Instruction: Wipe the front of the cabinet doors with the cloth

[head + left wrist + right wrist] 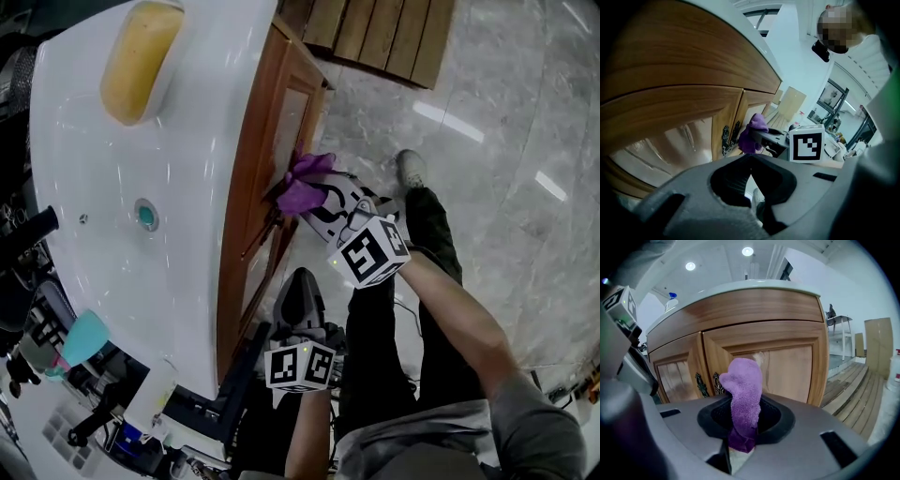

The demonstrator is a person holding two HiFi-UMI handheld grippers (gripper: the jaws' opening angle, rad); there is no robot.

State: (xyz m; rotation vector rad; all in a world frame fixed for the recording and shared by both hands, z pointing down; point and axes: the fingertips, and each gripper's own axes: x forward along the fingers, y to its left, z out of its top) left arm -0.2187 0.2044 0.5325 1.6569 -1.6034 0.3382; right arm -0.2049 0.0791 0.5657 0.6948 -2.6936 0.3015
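Observation:
A purple cloth (742,399) stands up out of my right gripper (743,430), which is shut on its lower end. In the head view the cloth (305,180) is at the wooden cabinet front (272,122), close to the dark metal handles (708,383) where the two doors meet; I cannot tell whether it touches. The right door (792,366) has a pale panel, as does the left door (675,378). My left gripper (298,292) hangs lower, off the cabinet, shut with nothing in it. Its view shows the cloth (754,132) and the right gripper's marker cube (806,143).
A white sink top (187,169) overhangs the cabinet, with a yellow sponge (139,58) and a drain (145,215). A spray bottle (150,394) and a teal cup (82,337) stand near its end. Wooden slats (384,33) lie on the marble floor. The person's legs and a shoe (410,169) are beside the cabinet.

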